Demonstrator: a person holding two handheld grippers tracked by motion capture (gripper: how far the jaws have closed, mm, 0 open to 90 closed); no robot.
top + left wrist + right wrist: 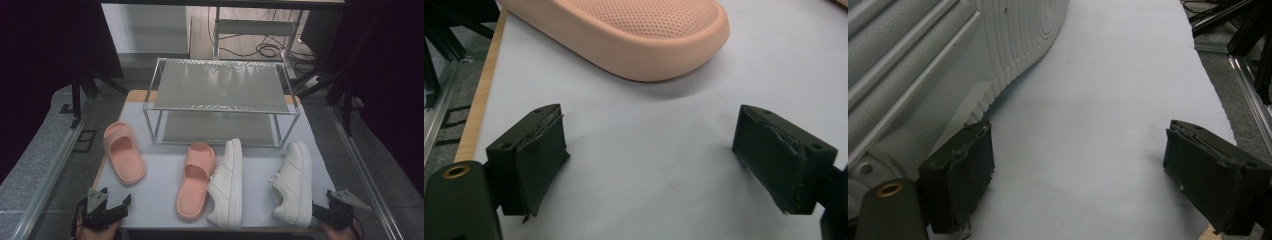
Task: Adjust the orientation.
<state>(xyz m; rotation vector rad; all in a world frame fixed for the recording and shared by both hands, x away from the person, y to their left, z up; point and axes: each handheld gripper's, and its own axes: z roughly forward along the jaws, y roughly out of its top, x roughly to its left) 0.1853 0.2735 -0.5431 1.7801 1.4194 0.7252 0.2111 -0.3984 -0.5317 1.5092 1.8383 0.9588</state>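
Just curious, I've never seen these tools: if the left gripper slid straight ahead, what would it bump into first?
Most likely the pink slipper: it lies right ahead of the open left gripper, with bare table between them.

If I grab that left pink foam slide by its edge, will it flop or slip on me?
The left pink foam slide looks moulded in one thick piece, so it will probably hold its shape, bending a little. It likely weighs little for its bulk. Its dimpled footbed suggests fair grip, though the smooth rounded side may squirm between the pads of the left tool, now open.
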